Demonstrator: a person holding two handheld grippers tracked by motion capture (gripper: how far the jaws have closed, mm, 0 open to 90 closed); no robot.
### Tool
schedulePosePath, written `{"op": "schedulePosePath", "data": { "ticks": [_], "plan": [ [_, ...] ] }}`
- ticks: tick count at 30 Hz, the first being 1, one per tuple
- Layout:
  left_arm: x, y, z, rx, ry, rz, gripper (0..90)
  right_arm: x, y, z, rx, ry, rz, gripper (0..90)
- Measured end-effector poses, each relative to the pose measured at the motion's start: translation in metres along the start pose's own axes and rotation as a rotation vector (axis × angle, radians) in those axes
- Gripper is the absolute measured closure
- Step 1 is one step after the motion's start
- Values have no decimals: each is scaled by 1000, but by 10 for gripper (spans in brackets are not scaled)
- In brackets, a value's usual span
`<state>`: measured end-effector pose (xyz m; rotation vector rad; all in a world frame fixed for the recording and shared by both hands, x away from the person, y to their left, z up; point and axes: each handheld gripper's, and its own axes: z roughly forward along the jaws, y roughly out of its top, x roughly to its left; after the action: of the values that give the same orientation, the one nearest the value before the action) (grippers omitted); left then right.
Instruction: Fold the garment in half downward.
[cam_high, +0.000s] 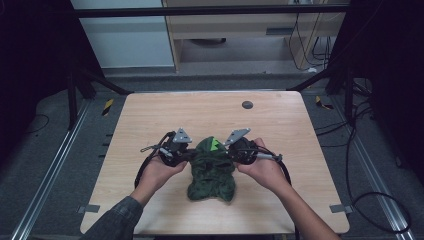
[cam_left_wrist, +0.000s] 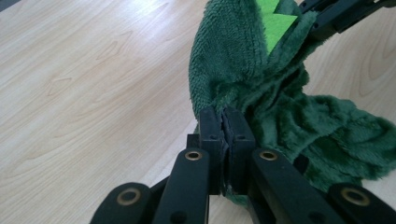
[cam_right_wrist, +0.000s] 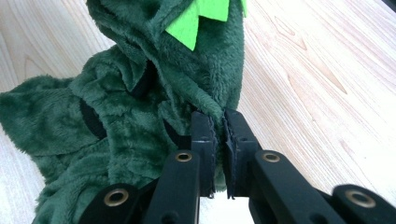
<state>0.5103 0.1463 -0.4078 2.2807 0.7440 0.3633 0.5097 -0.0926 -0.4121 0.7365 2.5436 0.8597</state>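
Note:
A dark green plush garment (cam_high: 212, 170) with bright green felt spikes (cam_high: 215, 145) lies bunched near the table's front middle. My left gripper (cam_high: 192, 156) is shut on its left edge; in the left gripper view the jaws pinch a fold of the green plush (cam_left_wrist: 243, 70) at my left gripper (cam_left_wrist: 225, 116). My right gripper (cam_high: 229, 156) is shut on the opposite edge; in the right gripper view the plush (cam_right_wrist: 140, 107) is clamped in my right gripper (cam_right_wrist: 218, 119). The upper part of the garment is stretched between both grippers, and the rest droops onto the wood.
The wooden table (cam_high: 165, 115) has a small dark round disc (cam_high: 247, 105) near its far edge. Black frame bars and cables surround the table on the floor. A person's forearms enter from the bottom.

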Motion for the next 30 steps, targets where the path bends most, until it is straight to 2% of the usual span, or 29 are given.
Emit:
{"op": "schedulePosePath", "data": {
  "ticks": [13, 19, 30],
  "plan": [
    [-7, -6, -10, -19, -14, 7, 877, 11, -3, -10, -14, 7, -25, 838],
    [-6, -5, -13, -31, -10, 1, 876, 11, 0, -14, -26, 6, -24, 838],
    [-10, -14, -12, -28, -22, -3, 873, 18, -5, -15, -28, 12, -37, 831]
  ]
}}
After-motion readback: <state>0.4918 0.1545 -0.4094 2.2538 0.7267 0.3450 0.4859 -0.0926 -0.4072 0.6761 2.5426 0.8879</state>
